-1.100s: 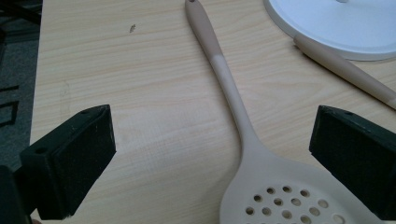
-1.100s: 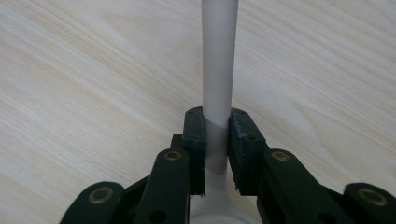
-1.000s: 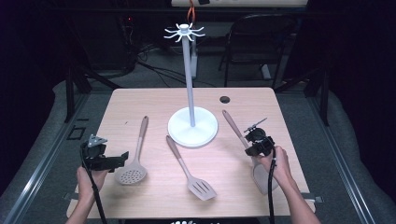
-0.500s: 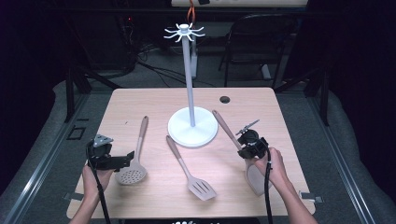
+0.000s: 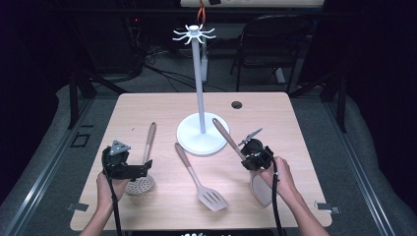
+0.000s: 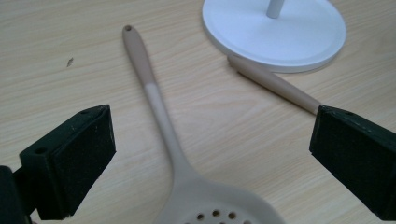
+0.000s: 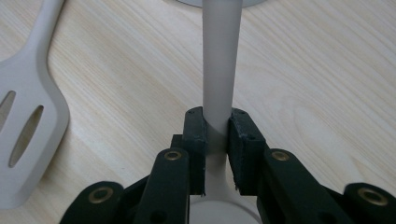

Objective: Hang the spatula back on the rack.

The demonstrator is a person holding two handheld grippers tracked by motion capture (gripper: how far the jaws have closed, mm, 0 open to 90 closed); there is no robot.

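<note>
A white utensil stand [image 5: 201, 83] with hooks on top rises from a round base [image 6: 280, 32] at the table's middle. My right gripper [image 5: 248, 157] [image 7: 217, 123] is shut on the pale handle of a broad-headed utensil [image 5: 261, 192]; the handle slants up and left over the base's rim. A slotted spatula [image 5: 209, 194] [image 7: 23, 121] lies in front of the base. Left of it lies a perforated skimmer [image 5: 140, 183] [image 6: 159, 107]. My left gripper [image 5: 142, 169] [image 6: 212, 144] is open, low over the skimmer, its jaws wide on either side of the handle and not touching it.
The wooden table [image 5: 162, 105] has a small black round grommet [image 5: 236, 104] at the back right. A dark chair [image 5: 275, 39] stands behind the table. Bare wood lies along the back edge and the far left.
My right gripper has carried the held utensil leftward, so its handle end now reaches over the stand's base. My left gripper has shifted right, closer over the skimmer.
</note>
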